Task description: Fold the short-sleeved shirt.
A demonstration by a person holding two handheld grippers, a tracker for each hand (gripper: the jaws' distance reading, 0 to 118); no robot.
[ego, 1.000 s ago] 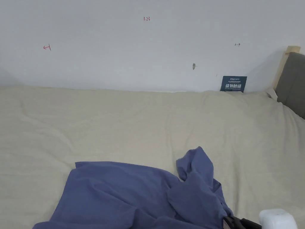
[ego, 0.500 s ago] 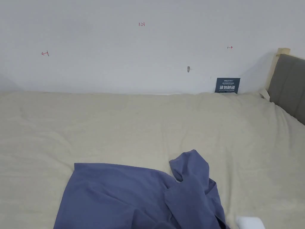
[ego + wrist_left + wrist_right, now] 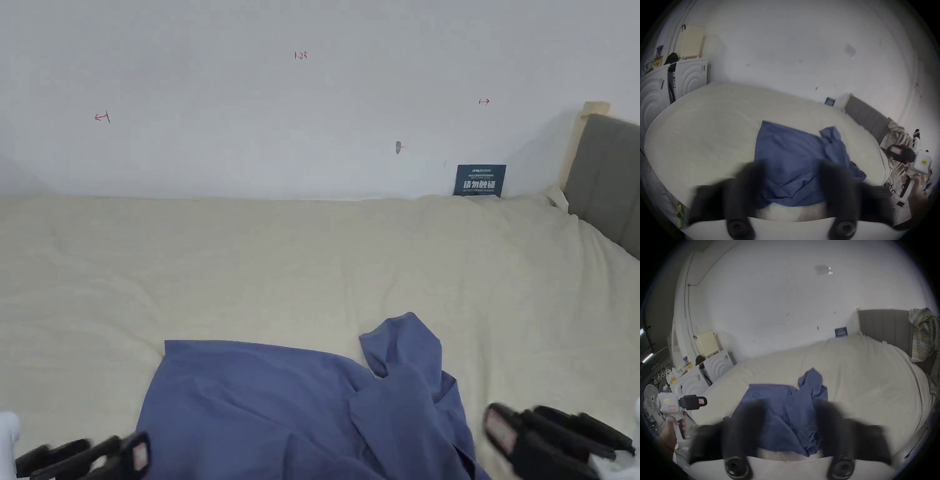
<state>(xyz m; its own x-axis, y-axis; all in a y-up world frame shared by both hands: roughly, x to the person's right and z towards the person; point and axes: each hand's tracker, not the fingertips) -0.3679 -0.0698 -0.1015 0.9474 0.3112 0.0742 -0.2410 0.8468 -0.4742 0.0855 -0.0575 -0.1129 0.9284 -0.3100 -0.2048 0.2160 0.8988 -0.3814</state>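
Note:
A blue short-sleeved shirt (image 3: 300,406) lies crumpled on the cream bed (image 3: 250,262), near its front edge, with one bunched part (image 3: 406,356) sticking up at its right. My left gripper (image 3: 115,455) hovers at the shirt's lower left, open and empty. Off the shirt's lower right, my right gripper (image 3: 522,424) is also open and empty. In the left gripper view the blurred jaws (image 3: 792,175) stand apart over the shirt (image 3: 794,154). The right gripper view shows the same: its own gripper (image 3: 789,415) open above the shirt (image 3: 782,402).
A grey headboard (image 3: 609,175) bounds the bed at the right, with a striped garment (image 3: 924,334) draped on it. A dark blue card (image 3: 479,179) leans on the white wall. White appliances (image 3: 690,78) stand past the bed's left end. A fan (image 3: 650,397) stands on the floor.
The right gripper was at the shirt's lower right corner, dropped low, and is now raised with its jaws apart. The left gripper has come into view. The shirt has hardly moved.

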